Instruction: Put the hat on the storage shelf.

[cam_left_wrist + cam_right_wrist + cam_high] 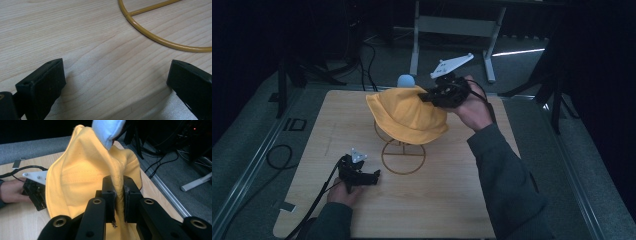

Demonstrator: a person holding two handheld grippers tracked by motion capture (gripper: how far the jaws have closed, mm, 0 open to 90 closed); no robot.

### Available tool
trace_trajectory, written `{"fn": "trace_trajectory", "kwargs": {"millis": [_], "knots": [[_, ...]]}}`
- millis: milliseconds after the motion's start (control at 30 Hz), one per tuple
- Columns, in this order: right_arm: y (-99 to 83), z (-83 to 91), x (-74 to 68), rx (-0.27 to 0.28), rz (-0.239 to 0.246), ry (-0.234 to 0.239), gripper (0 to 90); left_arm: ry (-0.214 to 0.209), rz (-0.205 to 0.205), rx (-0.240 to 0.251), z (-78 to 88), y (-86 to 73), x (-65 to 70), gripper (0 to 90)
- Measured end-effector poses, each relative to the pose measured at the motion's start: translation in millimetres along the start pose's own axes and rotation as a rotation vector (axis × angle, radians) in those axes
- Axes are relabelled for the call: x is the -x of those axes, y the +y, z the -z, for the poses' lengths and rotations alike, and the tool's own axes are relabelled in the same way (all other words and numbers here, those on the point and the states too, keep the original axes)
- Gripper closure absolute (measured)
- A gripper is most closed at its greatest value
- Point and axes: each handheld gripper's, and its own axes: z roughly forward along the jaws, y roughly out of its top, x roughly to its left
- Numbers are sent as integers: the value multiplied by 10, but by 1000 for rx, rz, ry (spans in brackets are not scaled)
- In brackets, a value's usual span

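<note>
Right gripper view, right gripper (117,192) fingers pinching yellow hat (82,177) brim, left gripper (115,87) fingers wide open, empty, no legible writing

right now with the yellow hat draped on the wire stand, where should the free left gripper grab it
Take the yellow hat by its brim on the near left side, coming in level from the left gripper side. The brim hangs loose there, clear of the wire stand, a thin fold that open jaws can pinch. The right gripper already pinches the far right brim, so this probably spreads it evenly.
</note>
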Motion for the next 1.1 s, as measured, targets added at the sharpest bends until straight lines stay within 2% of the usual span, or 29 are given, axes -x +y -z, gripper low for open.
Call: {"fn": "trace_trajectory", "kwargs": {"millis": [300,400,500,533,567,600,733,833,933,967,1000,1033,1067,1100], "knots": [[179,-247,-100,-8,14,8,767,0,0,0,0,0,0,19],[266,-383,-167,-44,41,3,732,0,0,0,0,0,0,19],[281,-441,-190,-61,55,8,729,1,3,2,-1,0,2,19],[278,-507,-219,-92,64,15,722,1,4,3,-2,0,2,19],[278,-507,-219,-92,64,15,722,1,4,3,-2,0,2,19],[258,-560,-240,-119,70,16,718,1,6,5,-3,-1,4,19],[243,-589,-241,-137,60,34,712,0,5,4,-2,-1,3,19],[250,-578,-254,-145,69,42,709,0,3,2,-1,0,2,19],[245,-560,-266,-153,73,63,646,0,2,2,-1,0,2,19],[245,-554,-261,-151,64,69,608,0,2,2,-1,0,2,19],[248,-544,-255,-154,54,63,495,0,3,2,-1,-1,2,19],[248,-544,-255,-154,54,63,495,0,3,2,-1,-1,2,19],[250,-525,-252,-143,35,51,411,0,3,3,-1,-1,2,19],[250,-525,-252,-143,35,51,411,0,3,3,-1,-1,2,19]]}}
